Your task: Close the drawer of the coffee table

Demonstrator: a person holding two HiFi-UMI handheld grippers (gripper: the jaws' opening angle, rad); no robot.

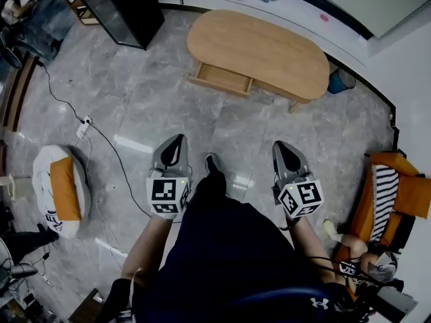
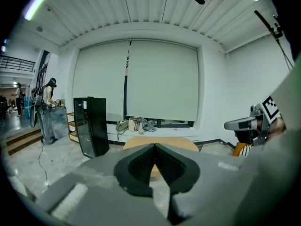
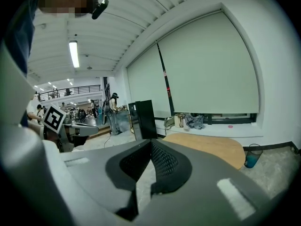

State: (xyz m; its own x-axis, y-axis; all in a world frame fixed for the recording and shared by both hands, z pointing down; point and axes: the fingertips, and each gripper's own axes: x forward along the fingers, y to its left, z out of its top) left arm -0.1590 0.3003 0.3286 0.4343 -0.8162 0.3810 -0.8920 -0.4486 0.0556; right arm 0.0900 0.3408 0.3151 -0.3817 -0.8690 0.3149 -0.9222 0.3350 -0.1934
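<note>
An oval wooden coffee table [image 1: 269, 49] stands ahead on the grey marble floor, and its drawer [image 1: 221, 80] is pulled out toward me. The table top also shows in the left gripper view as coffee table [image 2: 162, 142] and in the right gripper view as coffee table [image 3: 211, 147]. My left gripper [image 1: 176, 142] and my right gripper [image 1: 284, 147] are both held well short of the table, pointing at it. Each is shut with nothing between its jaws. In its own view the left gripper [image 2: 154, 146] has its pads meeting, as does the right gripper [image 3: 150, 142].
A black cabinet [image 1: 128, 9] stands left of the table. A blue bin [image 1: 341, 81] sits by the table's right end. A white and orange cushion seat [image 1: 60, 188] lies at left, with a cable [image 1: 101, 136] across the floor. An orange striped seat [image 1: 390, 197] is at right.
</note>
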